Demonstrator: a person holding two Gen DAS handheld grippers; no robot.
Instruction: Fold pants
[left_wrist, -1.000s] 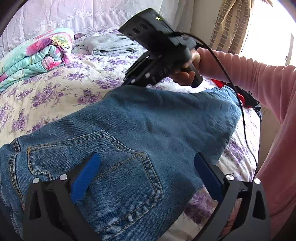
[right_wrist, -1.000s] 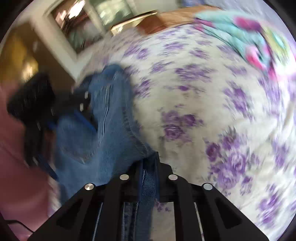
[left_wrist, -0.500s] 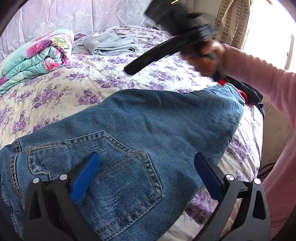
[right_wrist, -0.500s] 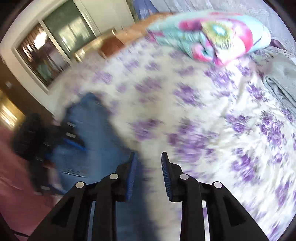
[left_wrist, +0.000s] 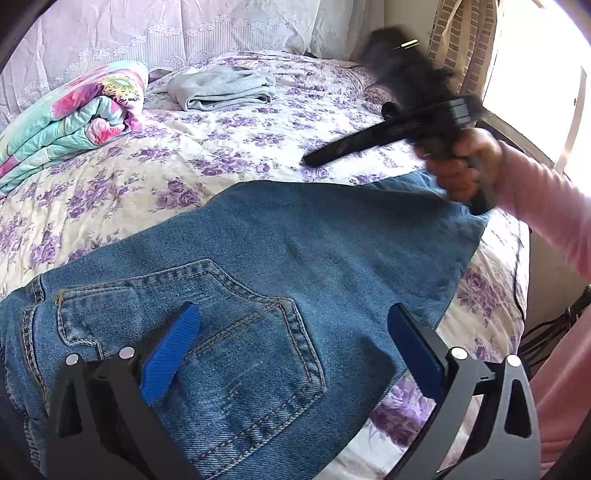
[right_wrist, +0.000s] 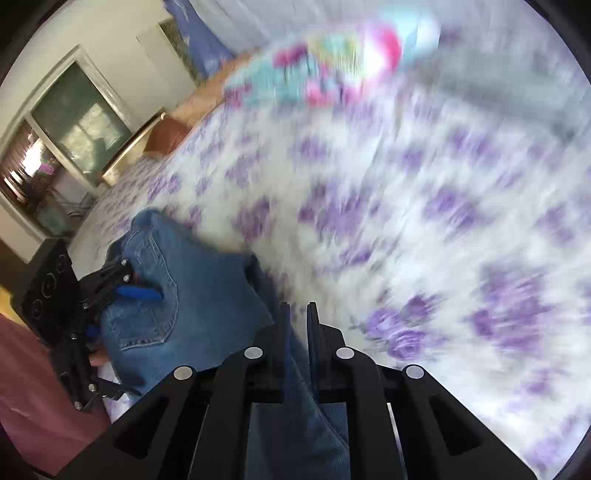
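**A:** what does each of your wrist cams get that the other one misses?

**B:** Your left cam has your right hand (left_wrist: 458, 170) and pink sleeve (left_wrist: 546, 206) up at 2 o'clock, with the right gripper (left_wrist: 306, 162) hanging in the air over the bedspread (left_wrist: 221, 147), off the denim. Your right cam is smeared with blur, but at 8 o'clock it shows the left gripper (right_wrist: 122, 295) from outside, one blue pad lying on the back pocket

**A:** and the tongs?

**B:** Left ones are spread wide with nothing pinched, one pad on each side of the pocket. Right ones are closing, almost together, and there's no cloth between them

**A:** the jeans (left_wrist: 295, 258)?

**B:** Flat on the near side of the bed, back pocket facing up, the blue denim running toward 2 o'clock where its far edge reaches the side of the mattress

**A:** room?

**B:** Cream bedspread with purple flowers, a folded floral quilt (left_wrist: 74, 110) at 10, a crumpled grey garment (left_wrist: 221, 88) at 11, lace fabric (left_wrist: 147, 33) along the head, a checked curtain (left_wrist: 465, 44) at 1. Only your right cam shows the glass doors (right_wrist: 81, 114), at 10 o'clock
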